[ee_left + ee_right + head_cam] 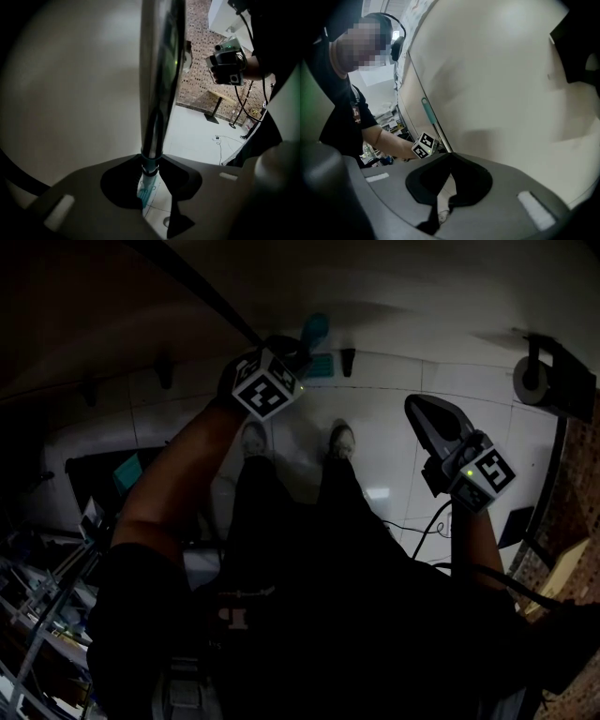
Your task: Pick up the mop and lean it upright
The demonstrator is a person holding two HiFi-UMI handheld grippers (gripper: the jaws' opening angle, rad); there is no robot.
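In the head view, the left gripper (286,362) reached out over the white tiled floor (394,399). The mop (202,287), a slim dark metal pole with teal plastic fittings, rose up and away from its jaws. The right gripper (419,411) hung well apart to the side, with nothing at its tips. In the left gripper view, the left gripper (151,157) had its jaws drawn partway in and clamped on the shiny pole (159,70) just above a teal collar. The pole ran straight up from between the jaws, close beside a plain pale wall (70,93). The teal mop head (144,194) showed below the jaws, over the floor tiles, though contact with them could not be judged. In the right gripper view, the right gripper (450,157) had its jaws tip to tip and empty. Beyond them the mop (427,110) slanted along the pale wall (511,93) down to the left gripper's marker cube (423,144). The pick-up looked done and the leaning step was in hand. The next move called for settling the head on the floor and the pole against the wall, then easing the left jaws apart only once it rested steady.
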